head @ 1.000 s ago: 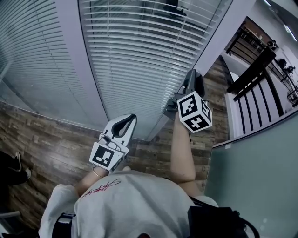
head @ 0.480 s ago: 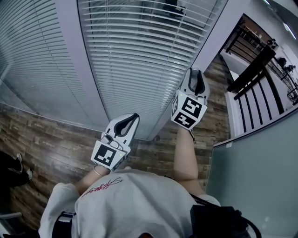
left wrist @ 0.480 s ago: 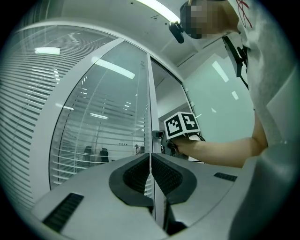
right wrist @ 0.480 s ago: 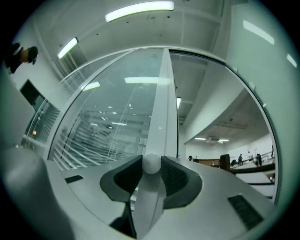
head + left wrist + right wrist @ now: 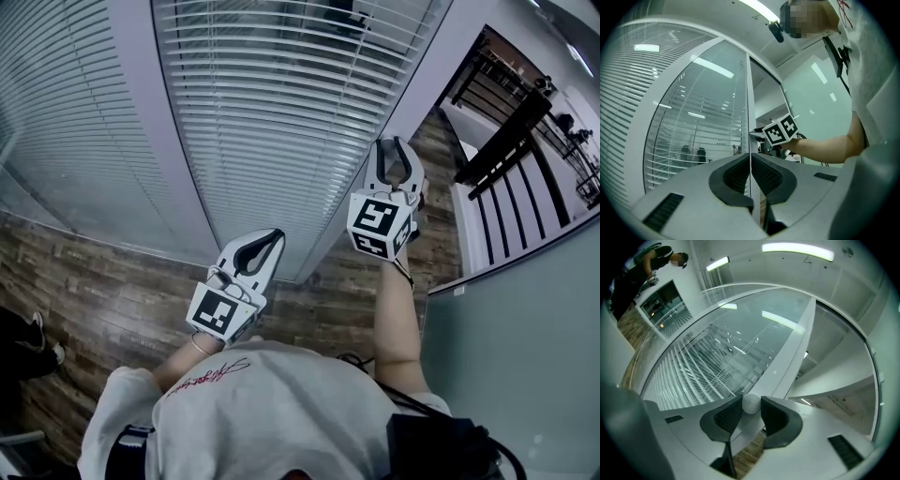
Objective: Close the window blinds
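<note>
White slatted blinds (image 5: 281,112) hang behind the glass in front of me, and daylight shows between the slats. My right gripper (image 5: 396,152) is raised at the blinds' right edge, beside the slanted white post. In the right gripper view, my right gripper (image 5: 751,401) is shut on a small white round knob (image 5: 751,406). My left gripper (image 5: 261,242) hangs lower, near the bottom of the blinds, with its jaws together. In the left gripper view, my left gripper (image 5: 750,164) has its pads meeting along a thin vertical line. I cannot tell whether that line is a cord or the frame's edge.
A wide white post (image 5: 141,122) separates these blinds from a second blind panel (image 5: 56,141) on the left. Wood flooring (image 5: 94,281) runs below. A black railing (image 5: 516,131) and a pale partition (image 5: 525,356) stand to the right. A person (image 5: 651,263) stands far off.
My right gripper has rolled about its own axis on the knob, so its marker cube shows another face and both jaws now lie flat to the head view. The left gripper stayed put.
</note>
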### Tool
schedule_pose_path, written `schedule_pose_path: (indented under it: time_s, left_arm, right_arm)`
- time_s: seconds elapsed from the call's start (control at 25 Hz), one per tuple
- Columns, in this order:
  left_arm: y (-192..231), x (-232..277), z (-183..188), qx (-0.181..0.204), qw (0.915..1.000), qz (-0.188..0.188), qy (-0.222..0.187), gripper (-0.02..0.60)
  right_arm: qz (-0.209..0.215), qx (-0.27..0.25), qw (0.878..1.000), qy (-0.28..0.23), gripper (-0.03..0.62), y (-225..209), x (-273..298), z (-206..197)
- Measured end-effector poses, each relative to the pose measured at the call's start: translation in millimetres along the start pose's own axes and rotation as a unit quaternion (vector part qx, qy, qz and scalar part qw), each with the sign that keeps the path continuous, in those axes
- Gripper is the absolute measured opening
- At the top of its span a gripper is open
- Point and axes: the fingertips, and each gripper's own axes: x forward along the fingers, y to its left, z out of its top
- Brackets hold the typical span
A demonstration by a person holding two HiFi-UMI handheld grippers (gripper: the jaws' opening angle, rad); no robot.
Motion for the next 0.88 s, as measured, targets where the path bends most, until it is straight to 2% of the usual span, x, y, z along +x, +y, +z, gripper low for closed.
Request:
schedule_pose_path:
  time_s: [0.16,0.28,0.4,0.52,0.64,0.76,0.88]
  left_arm:
    - [-4.5,0.1,-2.9,-0.003,1.0000,-0.005,0.002,0.020]
    - [-4.9,-0.1,-3.0,-0.006,1.0000,-0.007,0.002,0.020]
    - [-6.4,0.9,0.8,-0.007,0.9999,-0.010,0.003,0.020]
    - [-10.3,-0.4,-0.5,-0.005,0.9999,-0.011,0.002,0.020]
    - [-8.8,-1.0,-1.8,-0.006,0.9999,-0.011,0.002,0.020]
    - [-9.8,0.7,5.4,-0.012,0.9998,-0.011,-0.008,0.020]
    - [-11.9,1.8,9.6,-0.014,0.9998,-0.012,-0.012,0.020]
  right_arm:
    - [0.014,-0.074,0.997,0.009,0.130,4.0,0.3,0.5]
    - [0.026,-0.139,0.990,0.015,0.130,8.3,1.8,1.7]
    - [0.042,-0.215,0.976,0.019,0.130,8.3,3.6,4.9]
    - [0.056,-0.290,0.955,0.017,0.130,10.4,0.9,0.3]
    - [0.073,-0.376,0.923,0.021,0.130,15.5,2.4,-2.8]
    - [0.094,-0.475,0.875,0.025,0.130,19.4,2.9,-5.5]
    - [0.115,-0.549,0.828,0.025,0.130,21.5,1.8,-7.5]
